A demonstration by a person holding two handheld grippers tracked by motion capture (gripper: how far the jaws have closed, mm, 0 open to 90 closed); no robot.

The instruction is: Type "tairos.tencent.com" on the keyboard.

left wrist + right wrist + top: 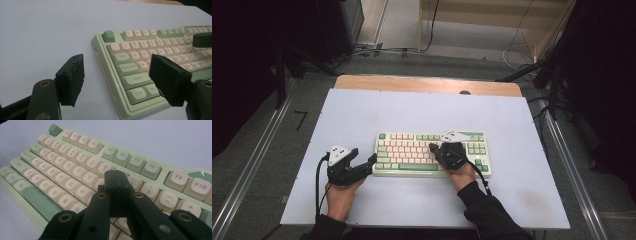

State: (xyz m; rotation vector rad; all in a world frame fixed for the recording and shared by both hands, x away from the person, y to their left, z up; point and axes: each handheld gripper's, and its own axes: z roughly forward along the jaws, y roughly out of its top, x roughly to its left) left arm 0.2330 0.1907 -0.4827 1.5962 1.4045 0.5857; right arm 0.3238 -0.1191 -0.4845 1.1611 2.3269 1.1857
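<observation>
Holding the right gripper clenched, empty, above the keyboard, we keep the left gripper released, its jaws straddling the keyboard's corner.

keyboard on table — (centre-right)

In the high view the right tongs and hand cover the middle-right keys of the keyboard, and the key legends are too small to read. In the left gripper view the keyboard runs off the right edge, and a black pad hides the keys at center right. In the right gripper view the closed tongs mask keys at lower center; the counter's near edge is cut off at the bottom of the high view.
</observation>
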